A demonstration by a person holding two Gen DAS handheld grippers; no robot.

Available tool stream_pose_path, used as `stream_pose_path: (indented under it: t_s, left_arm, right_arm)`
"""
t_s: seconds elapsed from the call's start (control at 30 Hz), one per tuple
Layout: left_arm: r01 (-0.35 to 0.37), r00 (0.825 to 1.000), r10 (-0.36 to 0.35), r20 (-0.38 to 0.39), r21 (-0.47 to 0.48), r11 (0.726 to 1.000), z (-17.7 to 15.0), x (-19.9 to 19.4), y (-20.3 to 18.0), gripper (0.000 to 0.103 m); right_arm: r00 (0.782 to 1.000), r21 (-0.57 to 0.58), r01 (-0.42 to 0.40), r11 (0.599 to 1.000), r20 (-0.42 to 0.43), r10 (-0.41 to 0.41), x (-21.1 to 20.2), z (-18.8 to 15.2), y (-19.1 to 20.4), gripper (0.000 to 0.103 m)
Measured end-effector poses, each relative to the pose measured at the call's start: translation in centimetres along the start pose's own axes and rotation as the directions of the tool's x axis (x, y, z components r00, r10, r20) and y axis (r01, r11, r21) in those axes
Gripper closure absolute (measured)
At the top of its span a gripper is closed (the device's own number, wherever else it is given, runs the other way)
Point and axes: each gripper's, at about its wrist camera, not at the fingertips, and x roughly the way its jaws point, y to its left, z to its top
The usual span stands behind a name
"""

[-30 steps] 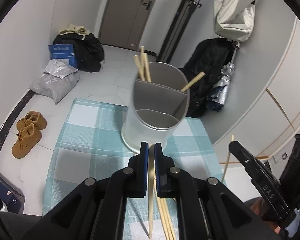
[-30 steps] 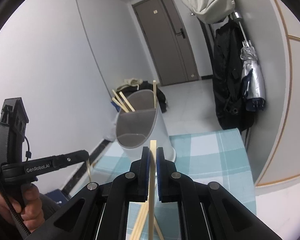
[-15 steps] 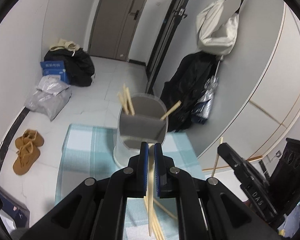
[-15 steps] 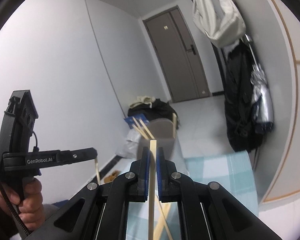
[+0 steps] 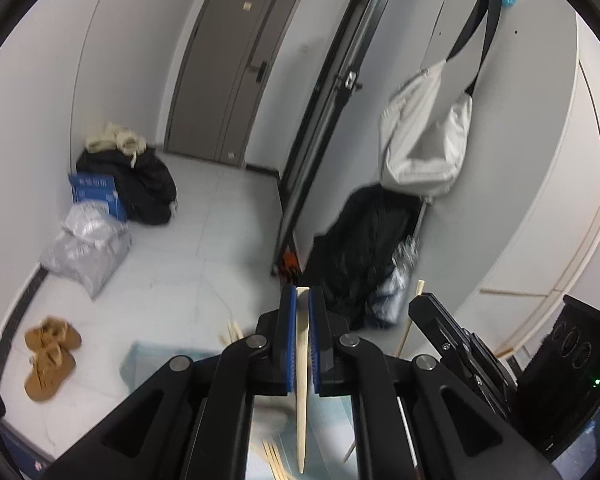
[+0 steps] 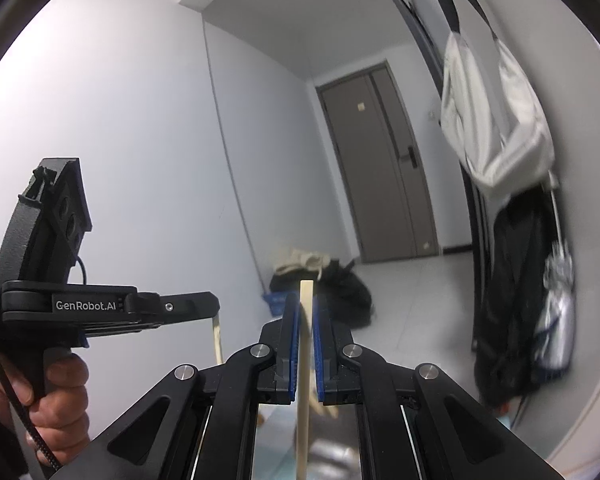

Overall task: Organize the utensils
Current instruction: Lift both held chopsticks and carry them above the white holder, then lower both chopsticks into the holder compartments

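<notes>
We see a corner of the bench (image 5: 148, 360) under its blue checked cloth (image 5: 140, 368); loose chopsticks (image 5: 274, 460) lie on it. On the floor (image 5: 204, 264) sit brown shoes (image 5: 48, 352) and bags (image 5: 84, 248).

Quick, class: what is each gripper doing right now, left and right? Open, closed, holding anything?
Left gripper: jaws closed on a wooden chopstick.
Right gripper: jaws closed on another wooden chopstick.

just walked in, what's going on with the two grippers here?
A person is sorting chopsticks with a handheld gripper in each hand. The left gripper is shut on one chopstick, and the right gripper is shut on another chopstick. Both are held high above the checked tablecloth; the holder is mostly hidden behind the fingers.
</notes>
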Motion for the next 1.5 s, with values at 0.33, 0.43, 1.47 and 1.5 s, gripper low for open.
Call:
stream_pose_path:
  t_s: [0.33,0.43,1.47,1.5]
  left_arm:
    - [0.007,0.996,-0.008,0.091,0.015,1.0,2.1,4.0,2.4,0.1]
    - [-0.005,0.993,0.0,0.122,0.034,0.999,2.0,4.9,2.9,0.1]
    - [0.001,0.994,-0.013,0.107,0.112,0.994,-0.7,8.9,4.3,0.1]
    - [-0.001,0.995,-0.011,0.104,0.113,0.994,-0.8,8.9,4.2,0.1]
  right_arm:
    - [0.998,-0.008,0.027,1.0,0.05,-0.027,6.4,1.9,-2.3,0.097]
    - [0.997,-0.017,0.051,0.999,0.064,-0.049,7.9,1.6,-3.0,0.097]
    - [0.987,-0.091,0.157,0.983,0.047,-0.153,11.1,-4.3,-4.4,0.097]
    - [0.987,-0.091,0.157,0.983,0.042,-0.153,11.0,-4.4,-4.5,0.097]
